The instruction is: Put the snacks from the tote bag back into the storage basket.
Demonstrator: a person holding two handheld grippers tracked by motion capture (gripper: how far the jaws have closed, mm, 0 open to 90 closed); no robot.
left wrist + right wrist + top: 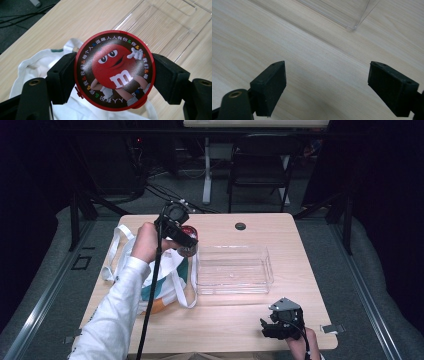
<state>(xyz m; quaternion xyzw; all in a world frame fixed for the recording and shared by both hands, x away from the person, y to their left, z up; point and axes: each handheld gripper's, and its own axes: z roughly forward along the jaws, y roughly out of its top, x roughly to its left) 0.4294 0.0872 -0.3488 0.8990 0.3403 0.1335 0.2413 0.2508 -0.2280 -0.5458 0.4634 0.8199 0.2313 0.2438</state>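
Observation:
My left gripper (113,75) is shut on a round container with a red lid (114,70) that bears a red candy cartoon figure and a ring of small characters. In the high view the left gripper (182,240) holds this container (188,240) above the table, between a white tote bag (167,280) and a clear plastic tray (234,269). The tote bag (32,65) lies below the jaws, and the clear tray (175,22) is at upper right. My right gripper (327,87) is open over bare wood near the table's front right edge (272,327).
The wooden table (240,320) has a small black round cap (240,226) near its far edge. A corner of the clear tray (352,17) lies ahead of the right gripper. A black folding chair (260,167) and a table leg stand beyond the table.

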